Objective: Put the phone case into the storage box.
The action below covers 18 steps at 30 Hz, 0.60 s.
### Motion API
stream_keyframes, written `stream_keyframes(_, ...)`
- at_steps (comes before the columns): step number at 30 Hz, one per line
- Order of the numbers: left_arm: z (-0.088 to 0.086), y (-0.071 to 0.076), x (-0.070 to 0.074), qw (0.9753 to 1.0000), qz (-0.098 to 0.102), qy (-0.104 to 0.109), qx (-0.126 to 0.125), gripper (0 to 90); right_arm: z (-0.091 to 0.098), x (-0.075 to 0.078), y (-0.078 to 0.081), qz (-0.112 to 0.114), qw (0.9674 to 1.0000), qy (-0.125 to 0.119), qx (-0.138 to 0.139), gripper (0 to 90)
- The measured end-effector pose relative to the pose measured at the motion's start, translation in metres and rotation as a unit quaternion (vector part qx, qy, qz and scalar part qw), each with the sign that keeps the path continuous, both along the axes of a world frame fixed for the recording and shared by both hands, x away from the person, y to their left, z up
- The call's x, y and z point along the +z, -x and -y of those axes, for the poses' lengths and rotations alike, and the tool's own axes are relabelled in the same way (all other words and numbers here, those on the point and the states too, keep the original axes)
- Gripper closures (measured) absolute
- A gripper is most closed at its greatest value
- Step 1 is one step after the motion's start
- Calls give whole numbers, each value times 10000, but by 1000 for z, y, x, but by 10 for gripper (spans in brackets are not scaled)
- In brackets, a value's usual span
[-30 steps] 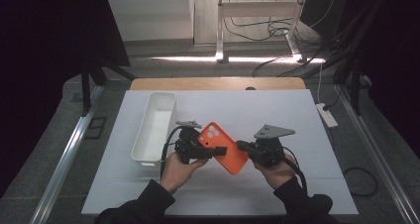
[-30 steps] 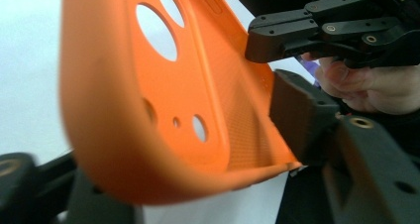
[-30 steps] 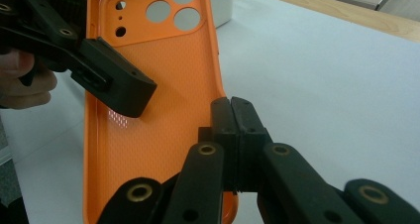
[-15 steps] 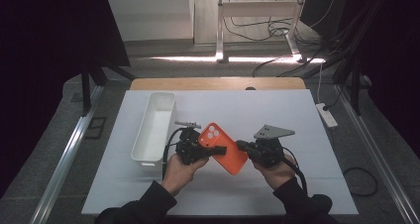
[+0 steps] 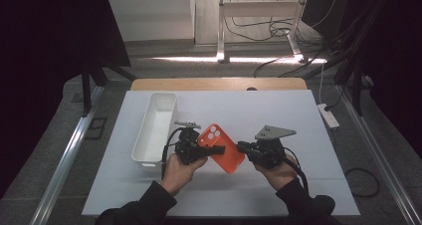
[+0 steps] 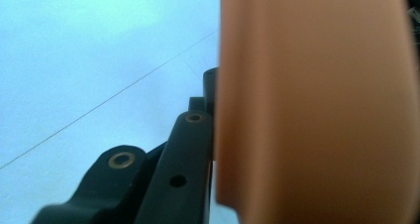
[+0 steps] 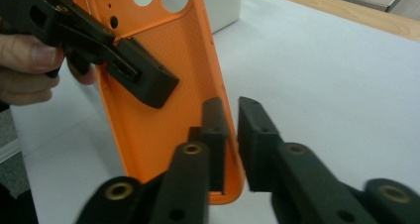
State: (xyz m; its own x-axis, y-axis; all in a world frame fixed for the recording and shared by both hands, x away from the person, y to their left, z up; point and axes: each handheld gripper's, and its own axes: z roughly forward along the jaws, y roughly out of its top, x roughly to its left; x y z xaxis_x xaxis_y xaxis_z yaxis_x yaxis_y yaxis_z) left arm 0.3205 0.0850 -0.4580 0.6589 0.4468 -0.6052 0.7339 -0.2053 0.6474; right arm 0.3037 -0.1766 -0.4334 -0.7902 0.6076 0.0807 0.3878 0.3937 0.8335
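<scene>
An orange phone case (image 5: 222, 149) hangs tilted above the white table between both hands, camera holes up and to the left. My left gripper (image 5: 213, 150) is shut on its upper part; its jaws have just been closing, and one finger (image 7: 143, 83) lies inside the shell. In the left gripper view the case (image 6: 317, 105) presses against a black finger (image 6: 190, 144). My right gripper (image 7: 232, 112) straddles the case's (image 7: 163, 55) lower side wall. Its jaws have just been opening, and a gap shows beside the wall, so it is open.
A long white tray (image 5: 154, 128) stands empty just left of the left hand. The white table top (image 5: 298, 185) has a wooden strip (image 5: 219, 83) along its far edge. A power strip (image 5: 328, 115) lies off the table's right side.
</scene>
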Motion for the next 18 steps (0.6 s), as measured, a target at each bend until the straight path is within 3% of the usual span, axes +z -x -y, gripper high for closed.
stream_keyframes(5, -4, -1, 3, 9998, 120, -142, -49, 870, 1, 2, 0, -49, 9999, 86, 44, 611)
stream_keyframes(6, -5, -1, 3, 9997, 132, -176, -60, 870, 3, 2, -1, -108, 9999, 121, 44, 534)
stream_keyframes(9, -8, -2, 5, 9994, 188, -266, -137, 870, 4, 2, -2, -181, 9997, 131, 51, 465)
stream_keyframes(18, -16, -3, 9, 9981, 275, -423, -349, 866, 8, 0, -10, -561, 9975, 95, 413, 154)
